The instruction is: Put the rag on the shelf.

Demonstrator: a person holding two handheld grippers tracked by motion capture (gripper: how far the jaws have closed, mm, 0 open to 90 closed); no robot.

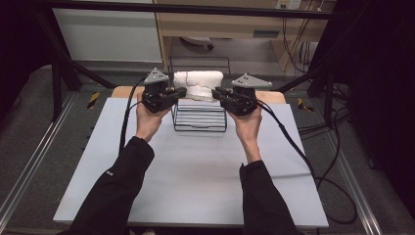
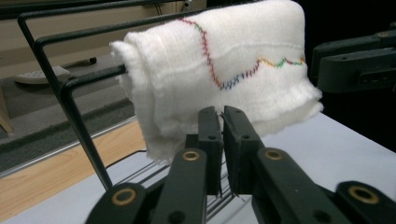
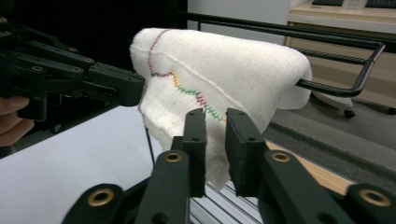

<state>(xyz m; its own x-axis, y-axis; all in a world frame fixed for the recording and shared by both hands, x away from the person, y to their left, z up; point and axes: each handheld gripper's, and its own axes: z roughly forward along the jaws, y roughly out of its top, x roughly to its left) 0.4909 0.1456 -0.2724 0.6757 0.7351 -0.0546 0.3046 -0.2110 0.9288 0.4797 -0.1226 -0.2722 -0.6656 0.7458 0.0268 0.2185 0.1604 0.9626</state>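
1. The towel (image 2: pixel 219 60) is seen as soft, fuzzy white knitted cloth, stitched with multicoloured thread.
2. The rack (image 2: pixel 70 98) is made of thin black wire with a slight sheen.
3. The counter (image 1: pixel 195 166) is covered by a smooth, matt pale sheet; bare wood is shown at its far edge.

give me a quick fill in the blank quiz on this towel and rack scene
1. The white towel hangs over a black wire ____.
2. The zigzag stitching on the towel is ____ rather than one colour.
3. The left gripper and the right gripper sit on opposite sides of the ____.
4. The rack stands on a pale sheet that covers a ____ table.

Missing words: rack; multicoloured; towel; wooden
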